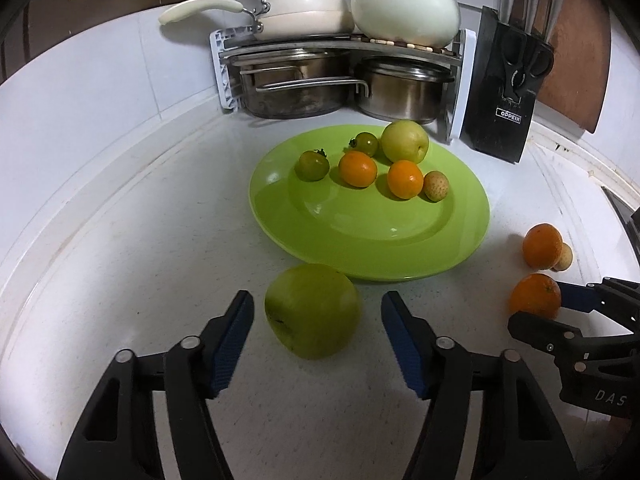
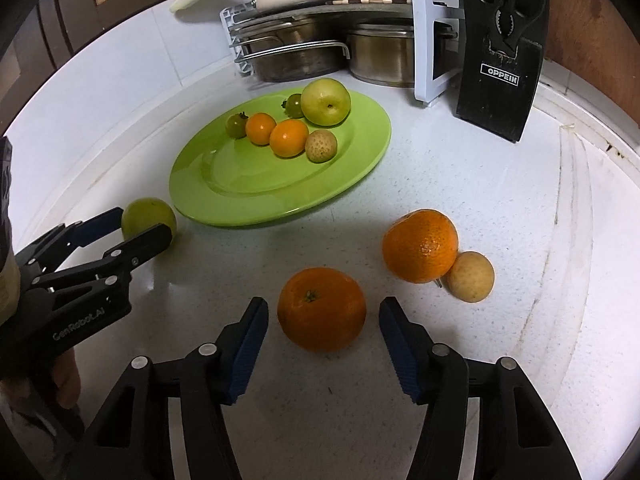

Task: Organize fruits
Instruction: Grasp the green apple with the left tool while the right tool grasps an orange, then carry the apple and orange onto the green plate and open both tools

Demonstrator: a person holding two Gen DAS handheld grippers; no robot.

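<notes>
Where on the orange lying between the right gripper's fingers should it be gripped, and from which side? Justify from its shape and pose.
Grip the orange across its widest middle, one pad on its left flank and one on its right, coming in level from the near side, as the open right gripper already does. It is round, its stem points up, and both flanks are free; the other orange sits apart behind.

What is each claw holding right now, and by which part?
Nothing is held. The left claw is open around the green apple, pads clear of its sides. The right claw is open around the near orange, also not touching.
</notes>
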